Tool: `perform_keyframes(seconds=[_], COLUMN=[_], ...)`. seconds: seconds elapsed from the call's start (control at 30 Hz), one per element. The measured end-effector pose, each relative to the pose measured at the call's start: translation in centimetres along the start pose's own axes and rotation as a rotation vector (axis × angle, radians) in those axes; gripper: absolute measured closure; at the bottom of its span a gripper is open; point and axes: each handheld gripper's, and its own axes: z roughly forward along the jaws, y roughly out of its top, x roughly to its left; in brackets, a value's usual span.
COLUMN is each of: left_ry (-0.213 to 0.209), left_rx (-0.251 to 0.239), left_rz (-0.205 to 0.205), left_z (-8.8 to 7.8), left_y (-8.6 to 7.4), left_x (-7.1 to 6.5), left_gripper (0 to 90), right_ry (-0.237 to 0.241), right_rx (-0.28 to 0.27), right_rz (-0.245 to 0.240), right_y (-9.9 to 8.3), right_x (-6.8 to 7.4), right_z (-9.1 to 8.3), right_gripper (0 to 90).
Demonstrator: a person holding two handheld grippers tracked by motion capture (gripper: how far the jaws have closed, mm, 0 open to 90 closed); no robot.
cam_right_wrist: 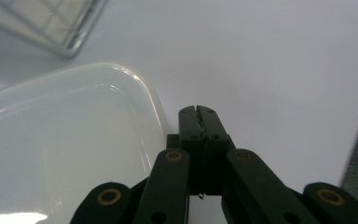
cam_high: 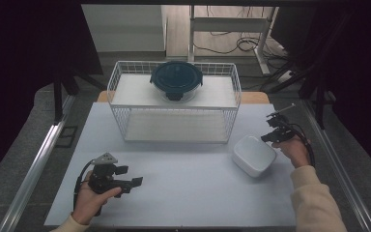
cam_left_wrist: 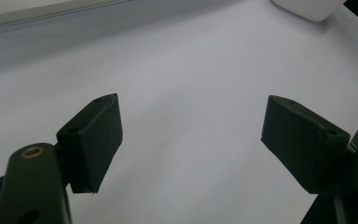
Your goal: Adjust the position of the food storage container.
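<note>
**Right claw closed beside the white dish, left claw waiting open**

The white dish (cam_high: 254, 155), a shallow rounded-corner container, lies on the counter (cam_high: 183, 193) near its right edge, in front of the right corner of the wire basket (cam_high: 174, 104). The right claw (cam_high: 272, 130) hangs just beyond the dish's far right corner, very near it; from the high view contact cannot be judged. In the right gripper view the dish's glossy rim (cam_right_wrist: 144, 98) runs close along the left side of the jaws, which stand pressed together with nothing between them. The dish therefore lies to the claw's own left and slightly below it, with its longer side running roughly from the basket corner towards the person. The right hand (cam_high: 294, 151) is by far the nearer to it; the forearm in a pale sleeve (cam_high: 314, 198) comes in from the lower right, wrist bent so that the claw points away from the person and slightly down.

The left claw (cam_high: 131, 176) rests low over the counter at the lower left, well apart from the dish, its jaws spread wide and empty; a corner of the dish (cam_left_wrist: 307, 7) shows far off at the top of the left gripper view.

On the basket's upper shelf stands a round container with a dark blue lid (cam_high: 176, 77), untouched.

Any grasp of the dish would seem to call for the right jaws to part first.
</note>
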Motion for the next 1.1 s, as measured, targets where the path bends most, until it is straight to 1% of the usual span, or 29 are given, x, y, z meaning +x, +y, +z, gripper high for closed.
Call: perform_keyframes(seconds=[0.17,0.3,0.37,0.43,0.53,0.67,0.77,0.93,1.0,1.1], left_ry=[-0.006,-0.006,-0.006,-0.007,-0.009,-0.010,-0.010,-0.009,-0.009,-0.009], left_rx=[0.000,0.000,0.000,0.002,0.003,0.003,0.006,0.008,0.010,0.011], left_rz=[0.003,0.004,0.001,0.003,0.004,0.005,0.009,0.010,0.009,0.010], left_z=[0.1,0.0,0.1,0.1,0.1,0.2,0.2,0.3,0.3,0.4], left_y=[0.0,0.1,0.0,0.0,0.0,0.0,0.0,0.0,0.0,0.0], left_x=[-0.3,-0.3,-0.3,-0.3,-0.3,-0.4,-0.5,-0.5,-0.5,-0.5], left_gripper=[20.2,20.2,20.2,20.2,20.2,20.2,20.3,20.3,20.3,20.3], right_ry=[0.051,0.077,0.087,0.090,0.104,0.094,0.106,0.143,0.163,0.181], right_rx=[-0.009,-0.007,-0.010,-0.022,-0.030,-0.012,-0.001,0.001,0.000,0.005], right_rz=[0.008,-0.006,-0.013,-0.004,0.010,0.018,0.017,0.005,-0.008,-0.030], right_y=[-1.2,-2.0,-2.5,-3.0,-3.9,-5.2,-5.9,-6.6,-6.6,-6.7], right_x=[1.7,3.1,3.6,3.7,3.3,2.9,2.9,3.6,4.2,5.6], right_z=[-0.3,-0.5,-0.6,-0.8,-1.2,-1.2,-0.9,-0.6,-0.6,-0.6], right_gripper=[88.9,88.9,88.9,88.9,88.9,88.9,88.9,88.9,88.9,88.9])
